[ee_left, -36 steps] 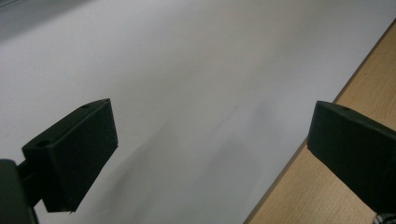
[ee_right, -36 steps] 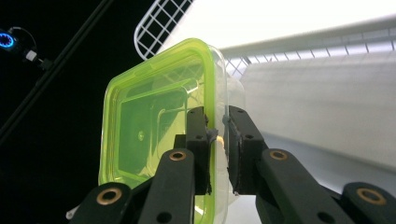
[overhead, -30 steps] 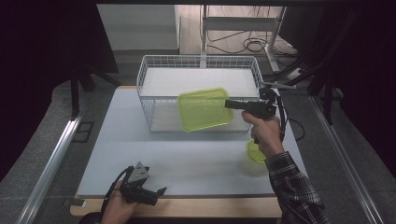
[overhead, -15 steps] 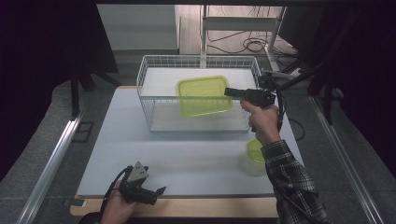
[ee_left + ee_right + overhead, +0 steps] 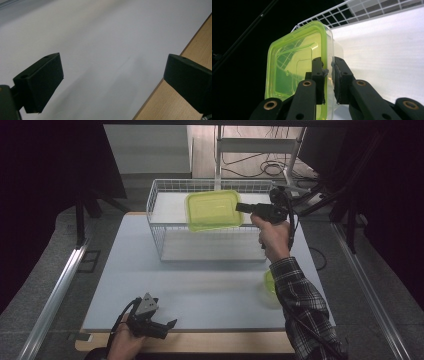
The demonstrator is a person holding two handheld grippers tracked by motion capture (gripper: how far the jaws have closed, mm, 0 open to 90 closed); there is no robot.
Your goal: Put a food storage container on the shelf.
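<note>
Where gripped: translucent green container [image 5: 297,72]

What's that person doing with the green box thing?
A person's right gripper is clamped on the rim of a see-through plastic container with a yellow-green lid, holding it above the white wire basket. The left gripper rests open by the table's near edge. Another yellow-green container sits beside the right sleeve.
</note>
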